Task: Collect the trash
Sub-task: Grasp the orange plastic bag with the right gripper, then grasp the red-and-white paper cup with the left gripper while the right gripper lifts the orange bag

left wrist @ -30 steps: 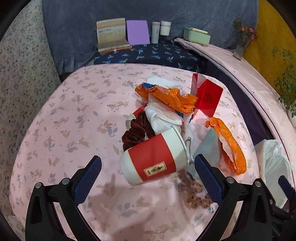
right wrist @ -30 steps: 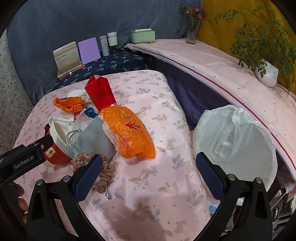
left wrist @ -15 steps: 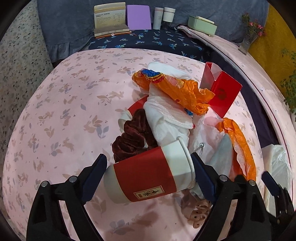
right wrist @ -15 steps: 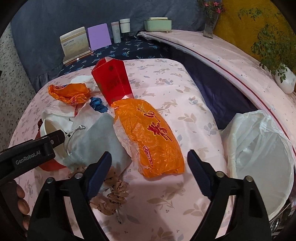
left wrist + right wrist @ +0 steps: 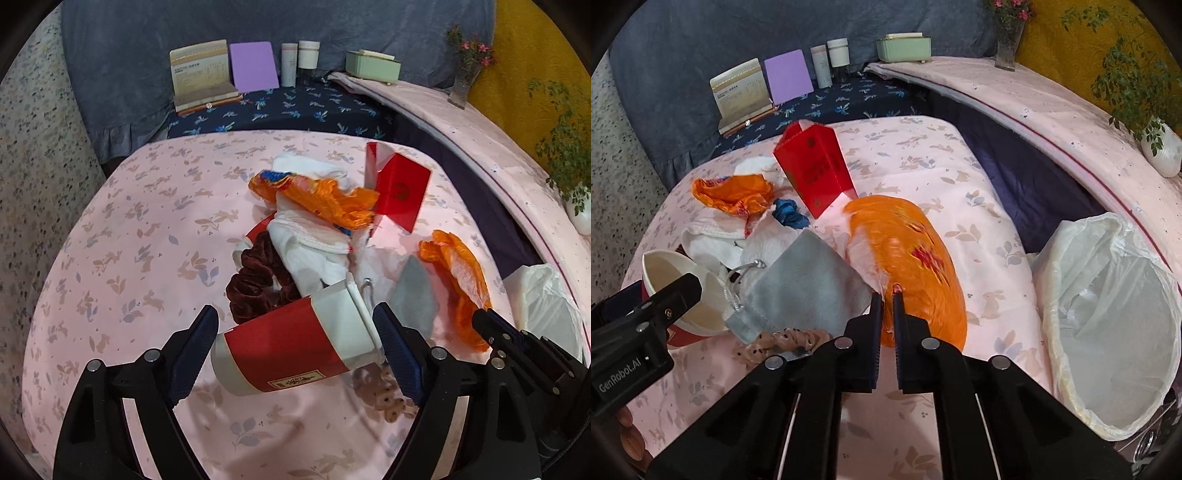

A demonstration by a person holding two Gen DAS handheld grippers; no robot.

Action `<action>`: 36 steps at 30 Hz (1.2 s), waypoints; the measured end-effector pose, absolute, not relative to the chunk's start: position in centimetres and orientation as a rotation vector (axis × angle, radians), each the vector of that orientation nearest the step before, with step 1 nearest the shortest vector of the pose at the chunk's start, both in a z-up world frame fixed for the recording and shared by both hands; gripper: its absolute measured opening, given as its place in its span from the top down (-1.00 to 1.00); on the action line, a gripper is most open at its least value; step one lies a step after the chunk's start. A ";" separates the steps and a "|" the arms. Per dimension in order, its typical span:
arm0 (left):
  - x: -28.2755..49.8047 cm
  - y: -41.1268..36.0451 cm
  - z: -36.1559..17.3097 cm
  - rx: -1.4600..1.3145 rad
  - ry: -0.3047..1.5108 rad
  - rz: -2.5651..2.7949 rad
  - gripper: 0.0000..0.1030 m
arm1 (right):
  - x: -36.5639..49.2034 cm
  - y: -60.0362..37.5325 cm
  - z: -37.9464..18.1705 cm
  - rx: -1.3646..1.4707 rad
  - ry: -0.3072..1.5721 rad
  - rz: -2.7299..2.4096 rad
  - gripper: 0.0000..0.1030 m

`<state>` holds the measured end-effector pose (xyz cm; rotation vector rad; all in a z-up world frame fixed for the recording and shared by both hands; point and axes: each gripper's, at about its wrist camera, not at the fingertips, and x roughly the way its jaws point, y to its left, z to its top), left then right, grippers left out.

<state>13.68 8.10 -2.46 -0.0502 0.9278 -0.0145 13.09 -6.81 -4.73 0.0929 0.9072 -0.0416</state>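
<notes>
Pickup is the step in hand: the right gripper point(image 5: 886, 295) has just clamped on the near edge of the orange wrapper point(image 5: 908, 258), while the left gripper point(image 5: 295, 332), just narrowing, brackets the lying cup point(image 5: 295, 339), its pads seemingly at both ends. Next, I judge, carry both to the bin bag point(image 5: 1115, 332) right of the table point(image 5: 960, 177); the bag looks empty, as does the cup.

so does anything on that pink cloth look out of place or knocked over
Yes. The red and white paper cup lies on its side between the left gripper pads instead of standing. Behind it, an orange wrapper, white cloths and a dark red scrunchie are heaped in a loose pile on the pink cloth.
</notes>
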 end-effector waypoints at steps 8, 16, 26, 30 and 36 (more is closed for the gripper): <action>12.2 6.3 -0.8 -0.081 0.959 -0.105 0.53 | 10.4 -8.7 -1.4 0.121 0.826 -0.061 0.93; 9.8 5.6 0.9 -0.054 0.905 -0.146 1.00 | 7.1 -11.9 1.1 0.164 0.768 -0.105 0.94; 7.6 9.6 0.4 -0.083 0.916 -0.103 1.00 | 4.4 -13.4 1.4 0.193 0.756 -0.123 0.94; 7.2 8.9 0.1 -0.091 0.927 -0.107 0.00 | 4.5 -13.0 0.5 0.196 0.771 -0.117 0.93; 7.5 6.5 -1.6 -0.065 0.961 -0.107 -0.33 | 4.7 -12.8 -0.2 0.198 0.791 -0.111 0.93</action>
